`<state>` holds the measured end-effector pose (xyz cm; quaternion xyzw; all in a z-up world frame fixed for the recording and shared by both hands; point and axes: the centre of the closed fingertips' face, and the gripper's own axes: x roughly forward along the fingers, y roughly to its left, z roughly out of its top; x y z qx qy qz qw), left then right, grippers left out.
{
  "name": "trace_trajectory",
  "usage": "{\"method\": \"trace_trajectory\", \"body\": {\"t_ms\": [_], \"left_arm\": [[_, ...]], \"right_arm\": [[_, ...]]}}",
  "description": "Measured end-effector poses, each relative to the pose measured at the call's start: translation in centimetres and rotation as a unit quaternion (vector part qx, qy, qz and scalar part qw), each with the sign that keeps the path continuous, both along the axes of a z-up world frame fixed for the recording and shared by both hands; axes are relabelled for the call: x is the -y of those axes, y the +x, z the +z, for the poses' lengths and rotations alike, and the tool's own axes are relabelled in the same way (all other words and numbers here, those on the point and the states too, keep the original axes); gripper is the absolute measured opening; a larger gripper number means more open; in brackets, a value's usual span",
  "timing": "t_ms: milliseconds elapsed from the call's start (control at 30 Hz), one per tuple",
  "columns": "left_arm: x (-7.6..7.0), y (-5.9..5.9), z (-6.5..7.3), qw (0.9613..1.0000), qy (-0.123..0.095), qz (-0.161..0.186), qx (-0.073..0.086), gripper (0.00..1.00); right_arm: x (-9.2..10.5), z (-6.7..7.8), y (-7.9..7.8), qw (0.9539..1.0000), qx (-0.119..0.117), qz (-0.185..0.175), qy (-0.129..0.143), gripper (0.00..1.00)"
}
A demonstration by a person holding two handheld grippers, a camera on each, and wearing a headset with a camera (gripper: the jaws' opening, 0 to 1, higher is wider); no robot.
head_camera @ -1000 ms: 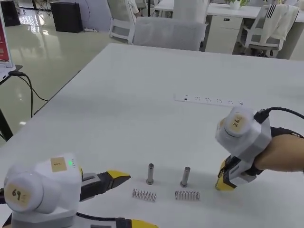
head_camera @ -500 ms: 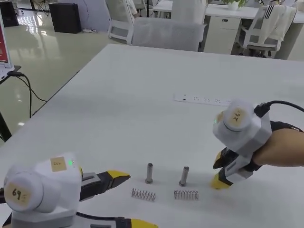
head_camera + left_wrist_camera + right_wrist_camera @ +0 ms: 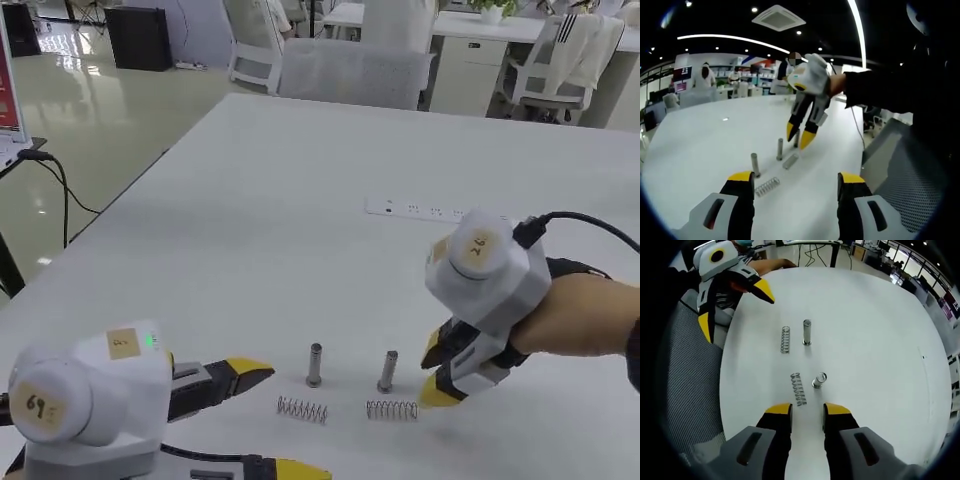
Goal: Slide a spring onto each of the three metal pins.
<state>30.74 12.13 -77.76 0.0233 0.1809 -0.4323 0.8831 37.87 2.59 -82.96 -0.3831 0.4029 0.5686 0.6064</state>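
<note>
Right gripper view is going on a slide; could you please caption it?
Open right gripper faces two upright pins, each beside a loose spring.

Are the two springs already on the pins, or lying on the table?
Not on. The left spring and the right spring lie flat on the table, beside the upright pins.

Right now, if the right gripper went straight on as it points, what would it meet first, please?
Probably the nearer spring just ahead of the right gripper, or the pin standing beside it; its line runs between them, so which is unclear.
</note>
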Motion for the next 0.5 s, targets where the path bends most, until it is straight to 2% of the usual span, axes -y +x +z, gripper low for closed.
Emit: {"method": "trace_trajectory", "body": {"t_ms": [200,500], "left_arm": [[0.0,0.0,0.0,1.0000,0.000,0.000,-0.001,0.62],[0.0,0.0,0.0,1.0000,0.000,0.001,-0.002,0.62]], "right_arm": [[-0.5,-1.1,-0.8,0.9998,-0.006,0.015,-0.009,0.21],[-0.7,-2.4,-0.9,0.9994,-0.005,0.026,-0.023,0.17]]}}
